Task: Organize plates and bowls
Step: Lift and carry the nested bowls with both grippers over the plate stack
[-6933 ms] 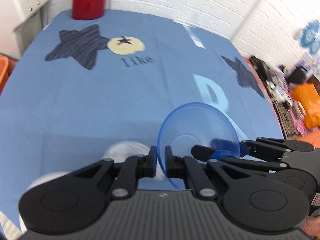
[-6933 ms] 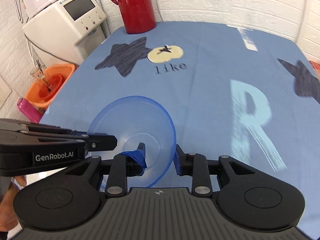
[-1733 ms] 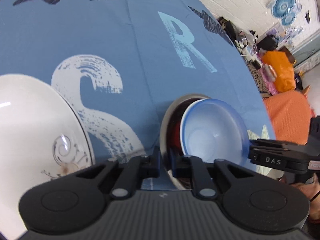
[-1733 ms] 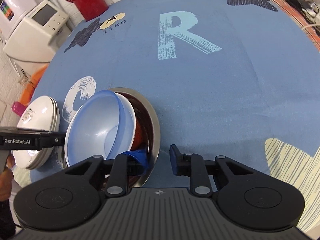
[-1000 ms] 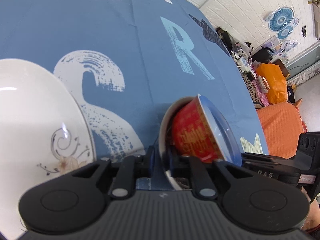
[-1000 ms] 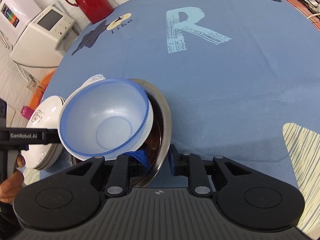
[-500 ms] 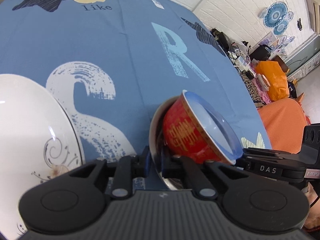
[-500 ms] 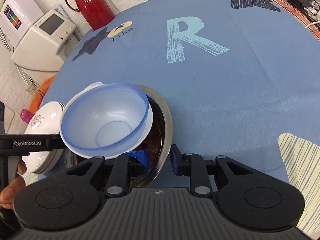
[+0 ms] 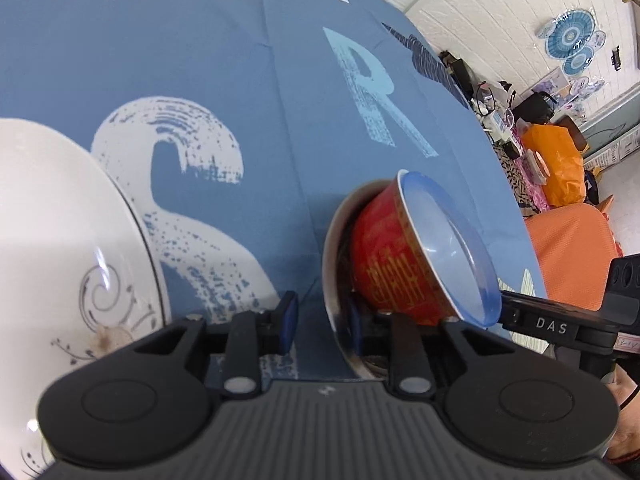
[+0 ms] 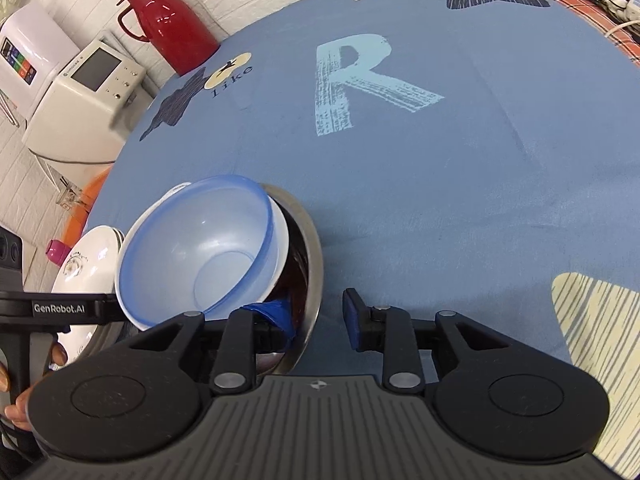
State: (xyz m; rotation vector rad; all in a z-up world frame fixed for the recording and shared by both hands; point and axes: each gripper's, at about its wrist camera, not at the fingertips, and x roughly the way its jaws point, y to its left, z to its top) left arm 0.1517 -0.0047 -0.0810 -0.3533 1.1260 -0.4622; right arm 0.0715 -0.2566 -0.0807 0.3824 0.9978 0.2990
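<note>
Bowls nested: blue plastic bowl [image 10: 200, 248] inside red bowl [image 9: 392, 264] inside steel bowl [image 10: 308, 272]; left gripper [image 9: 320, 316] and right gripper [image 10: 316, 316] spread astride steel rim; withdraw gently, lest the tilted stack tip.

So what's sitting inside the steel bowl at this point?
A red bowl sits tilted in the steel bowl, with the blue plastic bowl nested in it. The steel bowl's bottom is covered.
</note>
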